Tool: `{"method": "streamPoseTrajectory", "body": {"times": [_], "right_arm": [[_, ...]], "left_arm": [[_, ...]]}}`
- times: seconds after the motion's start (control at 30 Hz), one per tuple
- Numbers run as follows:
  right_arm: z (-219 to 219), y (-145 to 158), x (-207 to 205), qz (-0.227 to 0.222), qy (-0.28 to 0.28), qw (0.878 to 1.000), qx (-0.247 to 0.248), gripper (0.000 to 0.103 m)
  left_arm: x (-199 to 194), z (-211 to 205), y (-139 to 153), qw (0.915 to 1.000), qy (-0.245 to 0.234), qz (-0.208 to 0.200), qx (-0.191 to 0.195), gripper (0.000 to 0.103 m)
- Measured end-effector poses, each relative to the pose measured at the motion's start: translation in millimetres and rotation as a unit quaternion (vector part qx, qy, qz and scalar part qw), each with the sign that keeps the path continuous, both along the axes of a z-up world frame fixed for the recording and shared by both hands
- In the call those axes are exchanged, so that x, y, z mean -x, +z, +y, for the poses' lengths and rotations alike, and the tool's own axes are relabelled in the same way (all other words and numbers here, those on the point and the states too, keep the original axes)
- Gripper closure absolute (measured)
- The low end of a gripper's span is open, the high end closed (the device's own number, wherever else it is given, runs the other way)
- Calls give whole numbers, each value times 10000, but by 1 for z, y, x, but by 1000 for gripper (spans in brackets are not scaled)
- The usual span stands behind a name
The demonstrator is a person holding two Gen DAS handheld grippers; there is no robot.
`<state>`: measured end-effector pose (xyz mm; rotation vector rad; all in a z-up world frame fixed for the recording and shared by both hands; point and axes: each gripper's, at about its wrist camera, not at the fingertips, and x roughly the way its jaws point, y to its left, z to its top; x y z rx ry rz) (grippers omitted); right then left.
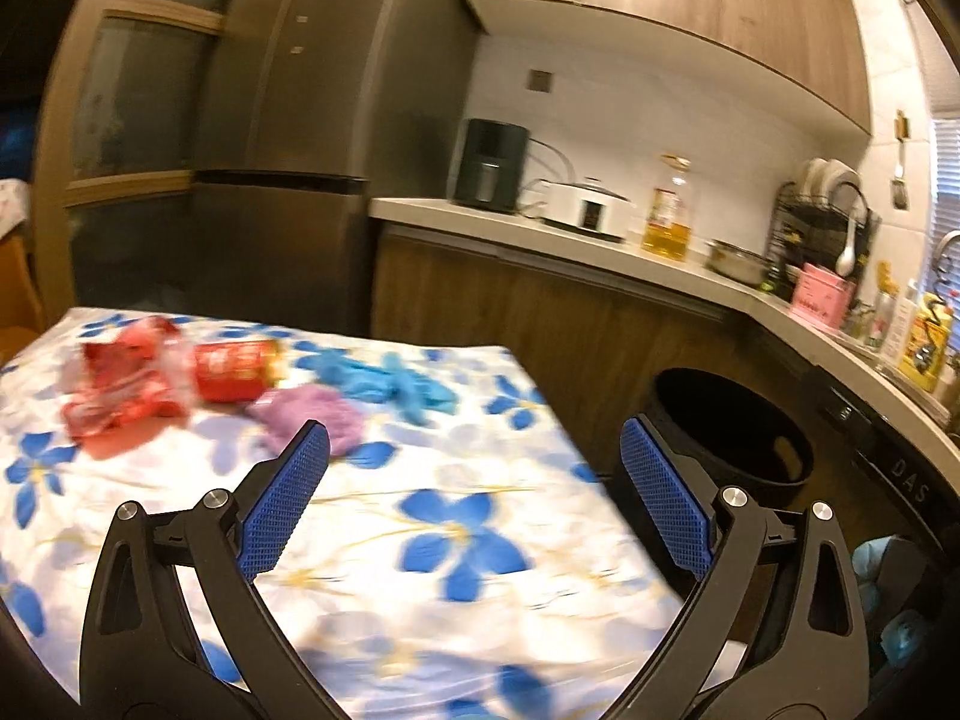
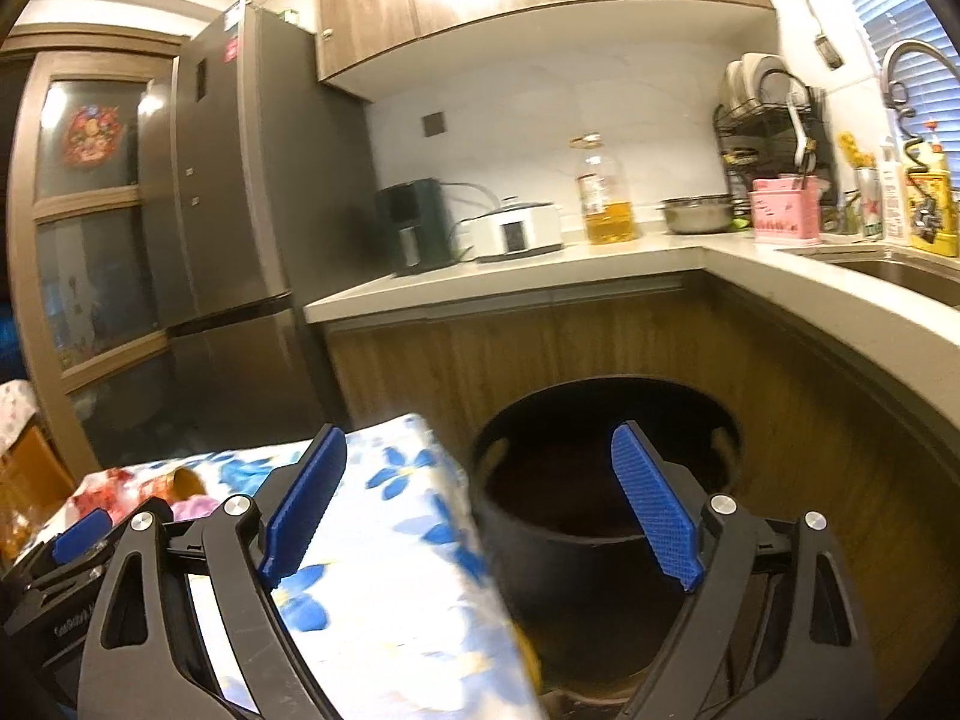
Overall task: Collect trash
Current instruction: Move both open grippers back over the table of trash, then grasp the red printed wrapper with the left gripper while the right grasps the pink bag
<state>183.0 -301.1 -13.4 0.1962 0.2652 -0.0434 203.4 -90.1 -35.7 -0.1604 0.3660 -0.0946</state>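
Note:
Trash lies at the far left of a table with a white and blue flowered cloth [image 1: 420, 492]: a red wrapper [image 1: 123, 396], a red can on its side [image 1: 237, 369], a purple crumpled piece [image 1: 312, 414] and a blue crumpled piece [image 1: 402, 387]. My left gripper [image 1: 474, 438] is open and empty above the cloth, short of the trash. A black bin [image 2: 600, 516] stands on the floor to the right of the table and also shows in the left wrist view [image 1: 729, 426]. My right gripper [image 2: 480, 450] is open and empty, above the gap between the table corner and the bin.
A grey fridge [image 1: 288, 138] stands behind the table. An L-shaped counter [image 2: 600, 270] carries an oil bottle [image 2: 603, 192], a white cooker [image 2: 519, 231], a metal bowl [image 2: 699, 213], a pink box [image 2: 786, 207] and a dish rack [image 2: 768, 120]. The sink [image 2: 900, 270] is at right.

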Motion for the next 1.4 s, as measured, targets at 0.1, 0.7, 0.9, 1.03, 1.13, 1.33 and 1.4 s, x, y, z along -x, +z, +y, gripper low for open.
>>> {"method": "streamPoseTrajectory", "body": {"times": [0.1, 0.7, 0.9, 1.03, 1.13, 1.33, 1.4], "right_arm": [[23, -2, -2, 18, 203, 9998, 37, 16], [147, -30, -37, 202, 1228, 9920, 201, 16], [177, -32, -53, 169, 1374, 9903, 119, 16], [191, -32, -66, 167, 1457, 9891, 104, 16], [203, -33, -75, 176, 1531, 9879, 142, 16], [215, -37, -88, 194, 1588, 9869, 209, 16], [216, -38, -92, 216, 1601, 9867, 198, 16]], "left_arm": [[4, 27, -3, 9994, 332, 11, -36, 7], [-17, 211, -23, 9756, 2190, -7, -123, 7], [-47, 239, -25, 9751, 2214, 99, 11, 7], [-69, 247, -31, 9769, 2118, 270, 102, 7], [-86, 253, -36, 9786, 1998, 459, 167, 7], [-106, 261, -35, 9793, 1943, 555, 140, 7], [-115, 259, -40, 9804, 1833, 722, 81, 7]]}}
